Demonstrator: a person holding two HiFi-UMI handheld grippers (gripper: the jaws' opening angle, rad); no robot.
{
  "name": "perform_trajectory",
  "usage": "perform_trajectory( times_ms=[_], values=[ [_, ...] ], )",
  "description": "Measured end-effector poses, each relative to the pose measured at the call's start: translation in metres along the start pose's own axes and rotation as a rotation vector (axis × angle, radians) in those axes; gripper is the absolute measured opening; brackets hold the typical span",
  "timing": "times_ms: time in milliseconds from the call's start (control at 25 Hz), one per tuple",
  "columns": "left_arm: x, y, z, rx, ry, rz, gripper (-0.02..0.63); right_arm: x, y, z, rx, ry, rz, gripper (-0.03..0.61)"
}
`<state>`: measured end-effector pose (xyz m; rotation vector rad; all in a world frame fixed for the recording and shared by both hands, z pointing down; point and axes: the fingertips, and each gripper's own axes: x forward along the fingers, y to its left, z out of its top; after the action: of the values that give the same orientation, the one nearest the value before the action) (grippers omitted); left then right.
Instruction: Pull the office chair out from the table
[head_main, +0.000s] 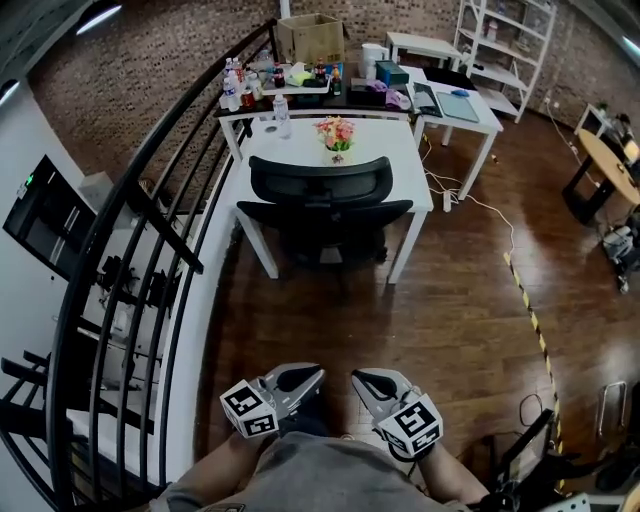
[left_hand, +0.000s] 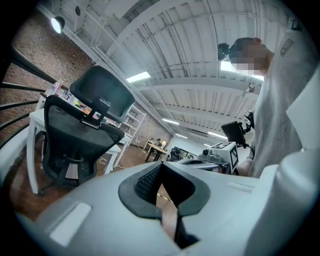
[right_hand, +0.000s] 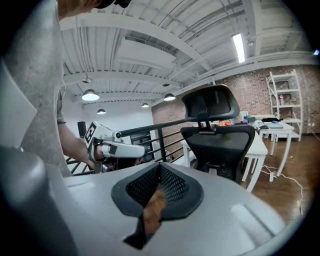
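A black office chair (head_main: 322, 200) with a mesh back and headrest sits tucked under a white table (head_main: 400, 165) at the far middle of the head view. Both gripper views show the chair too: chair (left_hand: 80, 130) at the left, chair (right_hand: 220, 137) at the right. My left gripper (head_main: 318, 376) and right gripper (head_main: 357, 379) are held side by side close to my body, well short of the chair, over bare wood floor. Each has its jaws shut with nothing between them.
A black metal railing (head_main: 150, 240) runs along the left. A vase of flowers (head_main: 337, 134) and a bottle (head_main: 281, 115) stand on the table. More tables with clutter (head_main: 330, 85), white shelves (head_main: 505, 45) and a floor cable (head_main: 480, 205) lie behind and right.
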<state>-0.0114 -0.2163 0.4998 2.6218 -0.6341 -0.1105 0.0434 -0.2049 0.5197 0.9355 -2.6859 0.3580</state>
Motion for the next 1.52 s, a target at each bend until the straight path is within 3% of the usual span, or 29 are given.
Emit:
perform_trajectory(
  times_ms=[400,840,1080,1320,1360,1400,1520],
  values=[
    [0.016,0.117,0.096,0.064,-0.025,-0.067,0.006,0.091,-0.086,0.077,-0.009,-0.02,-0.113,0.006],
    [0.038,0.199,0.153,0.107,-0.05,-0.051,0.006,0.131,-0.161,0.117,-0.021,-0.053,-0.21,0.006],
    [0.042,0.251,0.191,0.175,-0.071,0.052,0.006,0.129,-0.231,0.145,-0.072,-0.059,-0.269,0.006],
    [0.012,0.317,0.246,0.318,-0.112,0.26,0.006,0.102,-0.315,0.166,-0.128,-0.057,-0.387,0.009],
    [0.01,0.326,0.254,0.338,-0.106,0.278,0.045,0.1,-0.326,0.17,-0.143,-0.052,-0.389,0.03],
    [0.011,0.334,0.259,0.35,-0.095,0.286,0.095,0.1,-0.335,0.173,-0.162,-0.043,-0.379,0.098],
    [0.022,0.351,0.267,0.364,-0.054,0.254,0.209,0.11,-0.349,0.179,-0.206,-0.016,-0.285,0.222]
  ],
)
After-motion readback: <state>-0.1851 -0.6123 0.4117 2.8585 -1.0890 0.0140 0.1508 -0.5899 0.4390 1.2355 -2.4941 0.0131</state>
